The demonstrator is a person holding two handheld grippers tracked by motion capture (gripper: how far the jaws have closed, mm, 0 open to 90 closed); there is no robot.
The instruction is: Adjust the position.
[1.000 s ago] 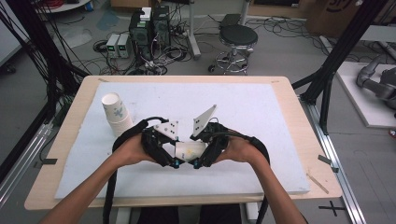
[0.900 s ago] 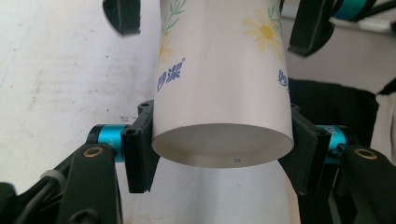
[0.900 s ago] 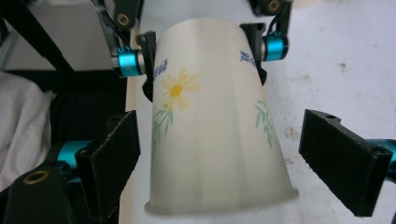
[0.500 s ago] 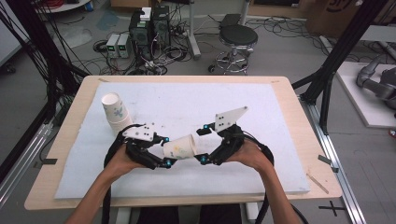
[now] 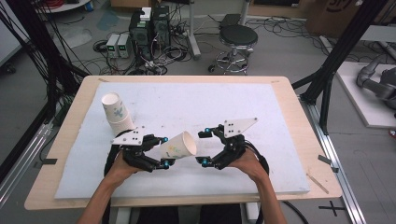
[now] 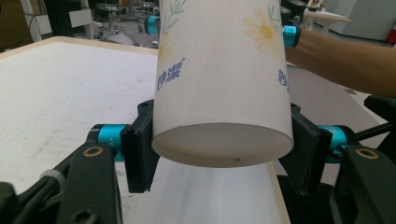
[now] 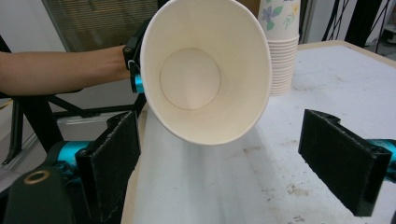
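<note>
Right tongs [image 5: 204, 147] off cup [image 5: 179, 145]

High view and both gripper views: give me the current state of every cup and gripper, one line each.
paper cup: off the table, lying sideways, base clamped, mouth toward the right gripper.
left gripper: shut on the paper cup's base.
right gripper: open, jaws apart at the cup's mouth, not touching it.
stack of cups: nested, standing upside down, leaning, on the table's far left, untouched.
</note>
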